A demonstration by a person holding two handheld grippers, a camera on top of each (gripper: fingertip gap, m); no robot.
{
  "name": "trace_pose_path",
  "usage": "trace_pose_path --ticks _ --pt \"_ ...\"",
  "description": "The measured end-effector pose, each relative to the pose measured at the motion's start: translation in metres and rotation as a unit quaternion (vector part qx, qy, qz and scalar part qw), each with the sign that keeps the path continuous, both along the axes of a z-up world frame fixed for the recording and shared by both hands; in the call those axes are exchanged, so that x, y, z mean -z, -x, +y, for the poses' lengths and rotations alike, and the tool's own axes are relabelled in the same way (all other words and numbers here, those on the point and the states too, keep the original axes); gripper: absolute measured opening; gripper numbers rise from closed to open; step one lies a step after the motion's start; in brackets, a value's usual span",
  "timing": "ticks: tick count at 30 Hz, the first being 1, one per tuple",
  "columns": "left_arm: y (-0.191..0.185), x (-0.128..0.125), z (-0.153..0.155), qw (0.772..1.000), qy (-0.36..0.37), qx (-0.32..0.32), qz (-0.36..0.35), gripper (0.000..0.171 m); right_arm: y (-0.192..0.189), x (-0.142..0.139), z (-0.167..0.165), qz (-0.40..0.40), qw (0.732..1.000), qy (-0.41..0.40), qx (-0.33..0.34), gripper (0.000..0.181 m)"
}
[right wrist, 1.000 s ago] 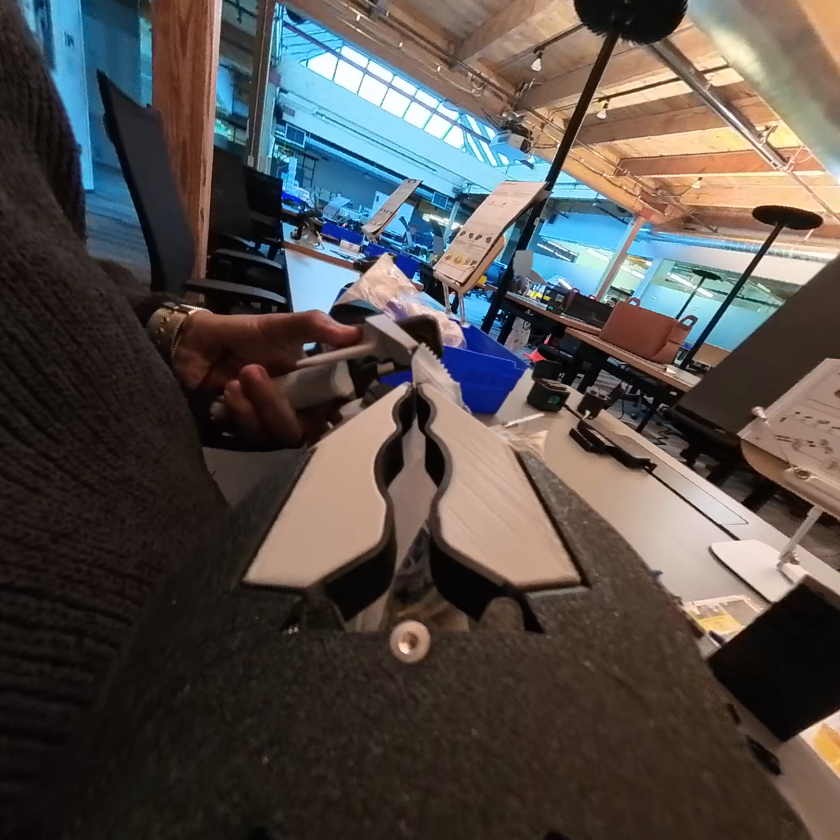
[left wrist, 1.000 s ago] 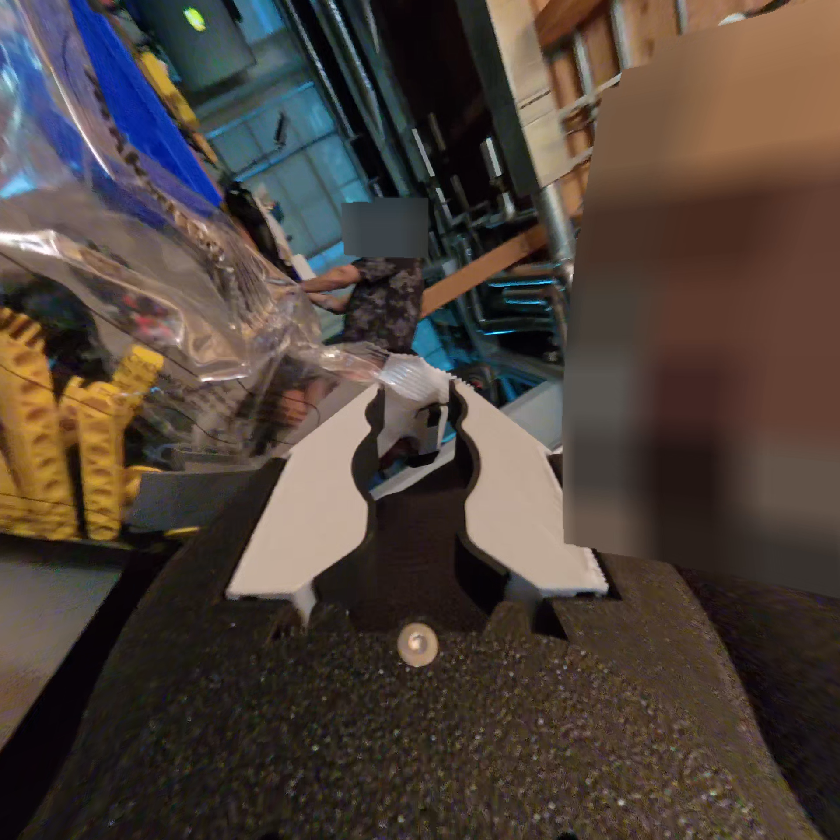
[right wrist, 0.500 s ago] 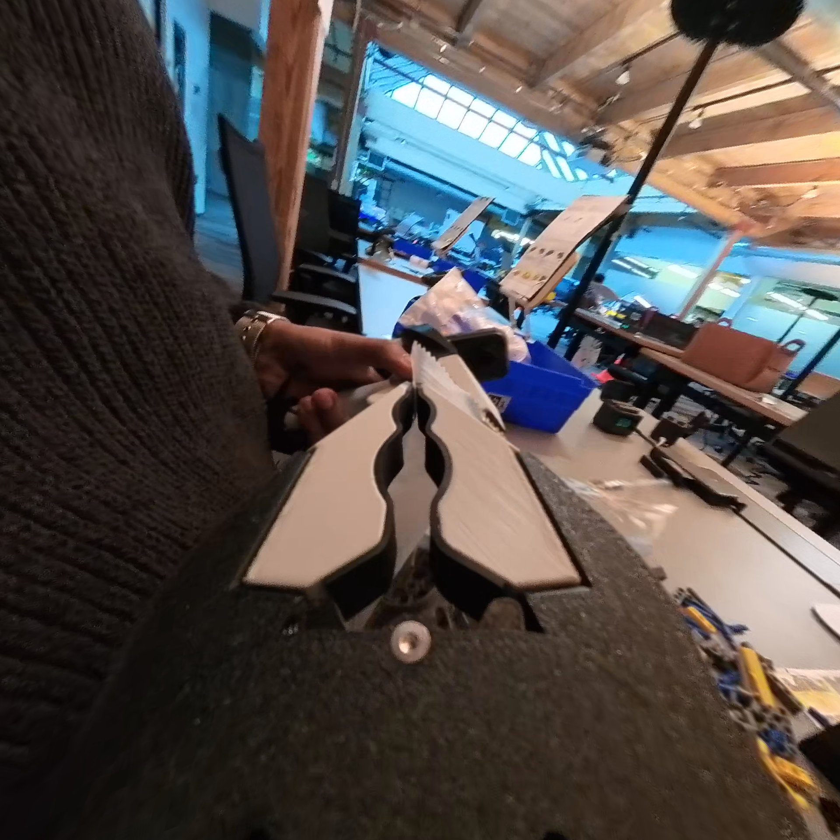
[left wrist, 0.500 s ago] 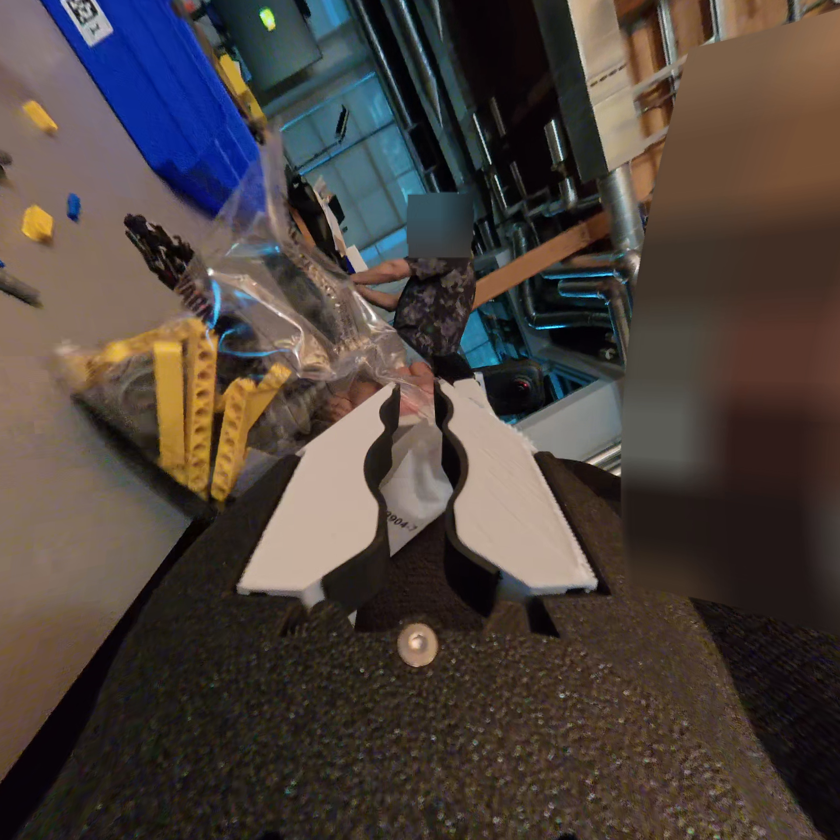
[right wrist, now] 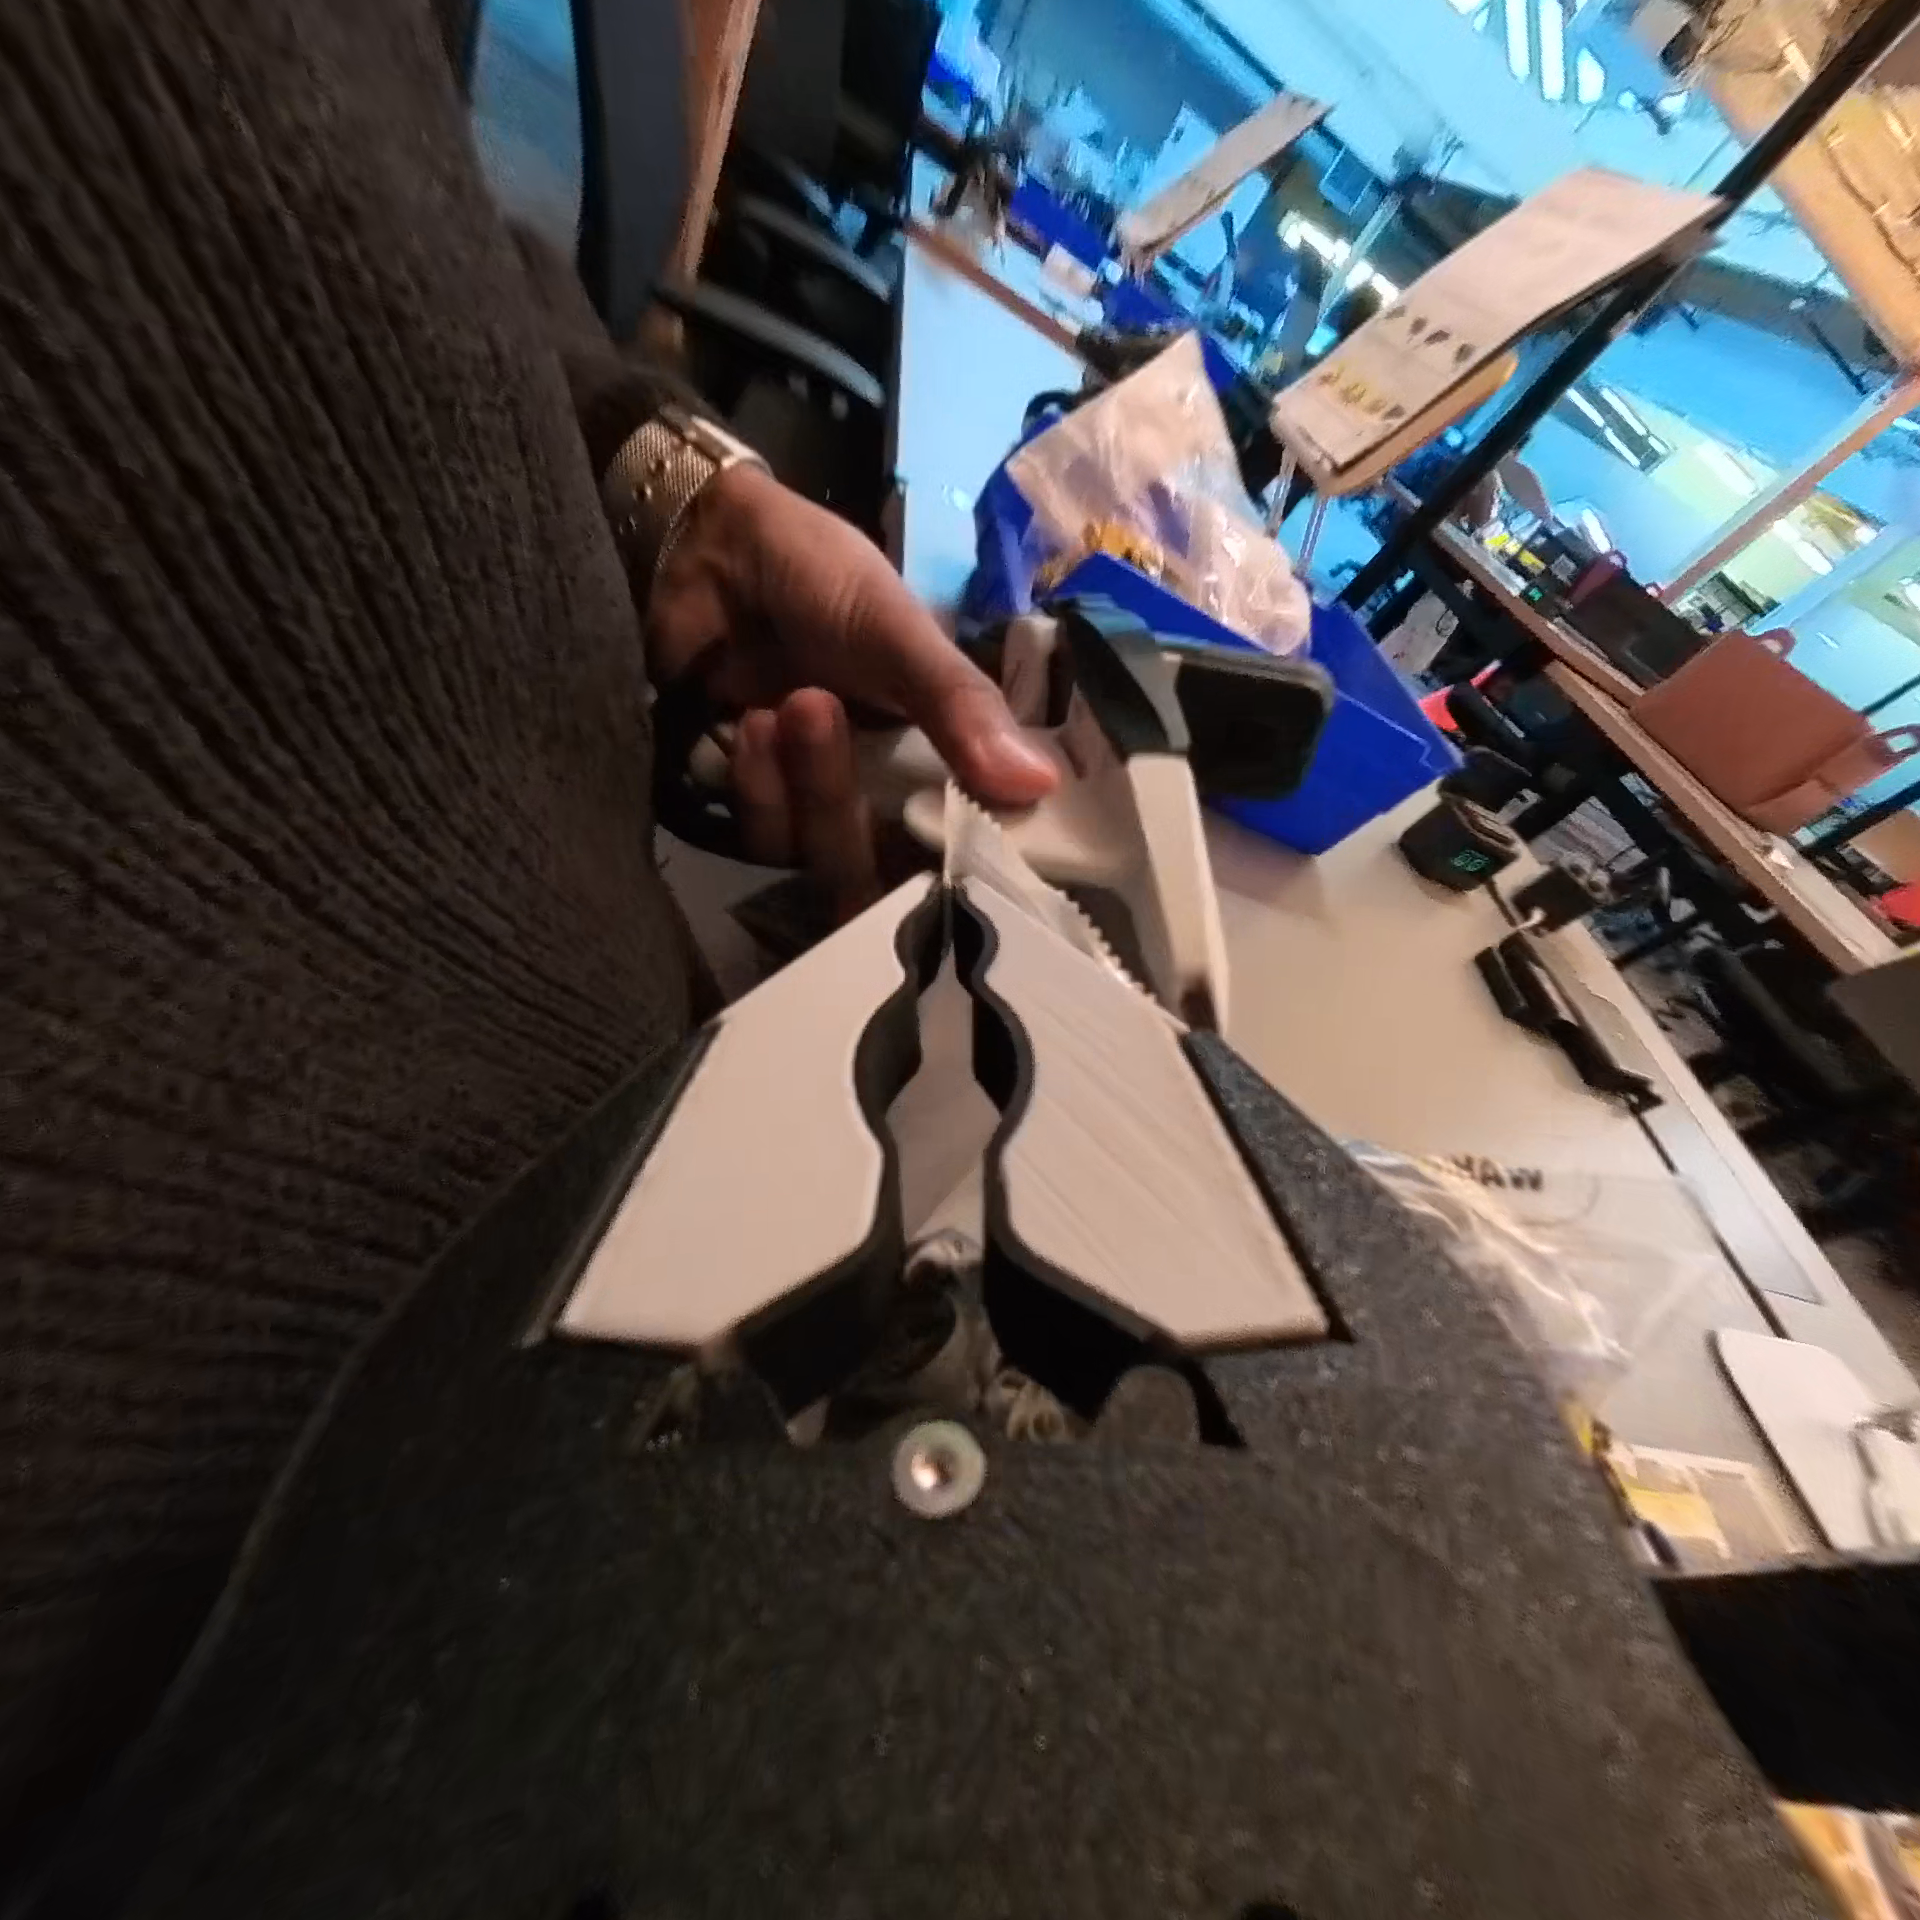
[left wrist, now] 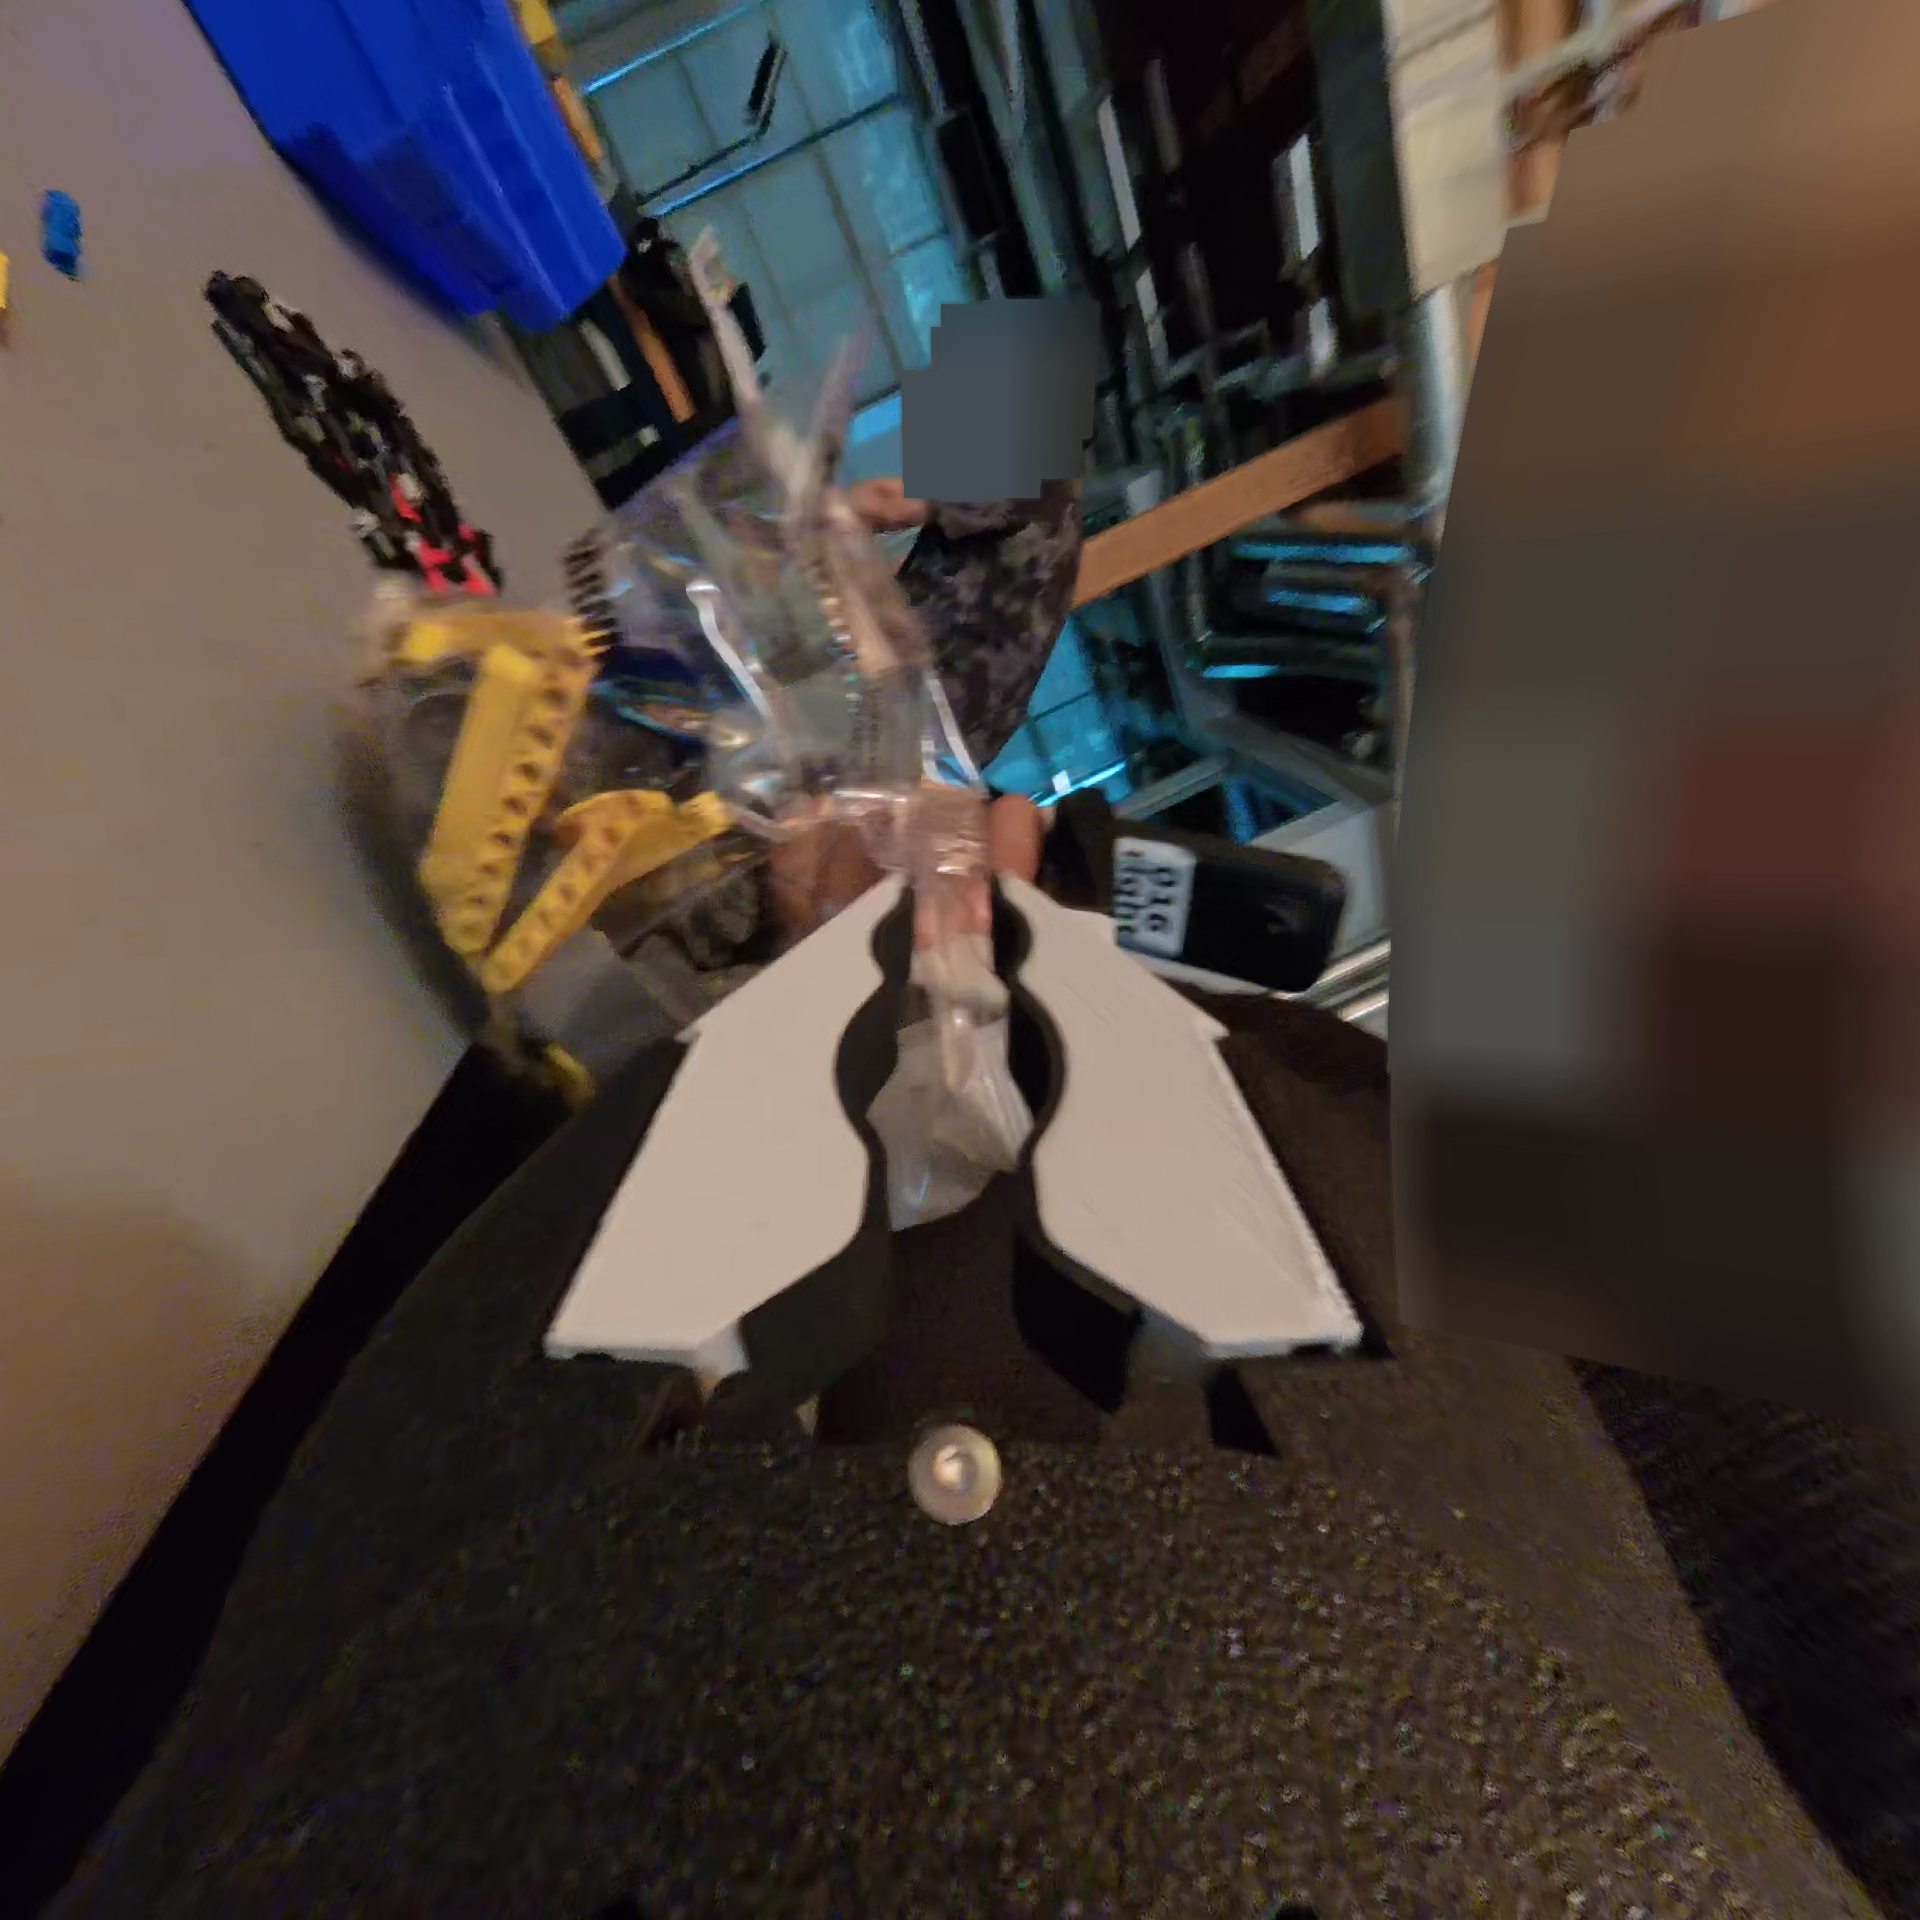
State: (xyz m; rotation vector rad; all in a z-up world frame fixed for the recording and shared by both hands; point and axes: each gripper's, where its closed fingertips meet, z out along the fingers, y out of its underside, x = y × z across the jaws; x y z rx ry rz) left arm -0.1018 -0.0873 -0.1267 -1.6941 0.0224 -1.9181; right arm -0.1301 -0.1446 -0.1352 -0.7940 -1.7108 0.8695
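Note:
My left gripper is shut on the bunched end of a clear plastic bag. The bag hangs ahead of it over the grey table. Yellow toy beams lie at the bag's far end by the table; the blur hides whether they are inside it. My right gripper is shut on a white serrated edge of the same bag. The left gripper also shows in the right wrist view, held by a hand, right in front of my right fingertips.
A blue bin stands on the table behind a pile of black and red pieces. In the right wrist view the blue bin holds bags, and a clear bag lies on the table. A dark knitted sleeve fills the left. There is about 6 cm between the tips of the two grippers.
The bag has swung away from the left camera and twisted, and the yellow beams are now farther off by the table. The right view has tilted down. Both grippers stay shut.

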Motion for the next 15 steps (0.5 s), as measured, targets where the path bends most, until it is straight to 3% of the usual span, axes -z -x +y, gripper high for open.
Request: trace_pose_path --ticks 3,9,12,15 --pt "0.002 0.0 0.001 0.999 -0.031 -0.018 0.035 0.0 0.003 -0.005 0.0 0.013 1.0 0.002 0.009 0.001" --pt "0.007 -0.005 0.002 0.994 -0.073 -0.039 0.076 0.0 -0.018 -0.045 0.008 0.09 0.983 0.156 -0.03 0.03" --pt "0.01 -0.008 0.003 0.987 -0.102 -0.054 0.11 0.0 -0.03 -0.067 0.049 0.141 0.973 0.174 0.06 0.03" --pt "0.01 -0.01 0.004 0.98 -0.127 -0.063 0.138 0.0 -0.026 -0.05 0.072 0.08 0.981 0.101 0.145 0.033"
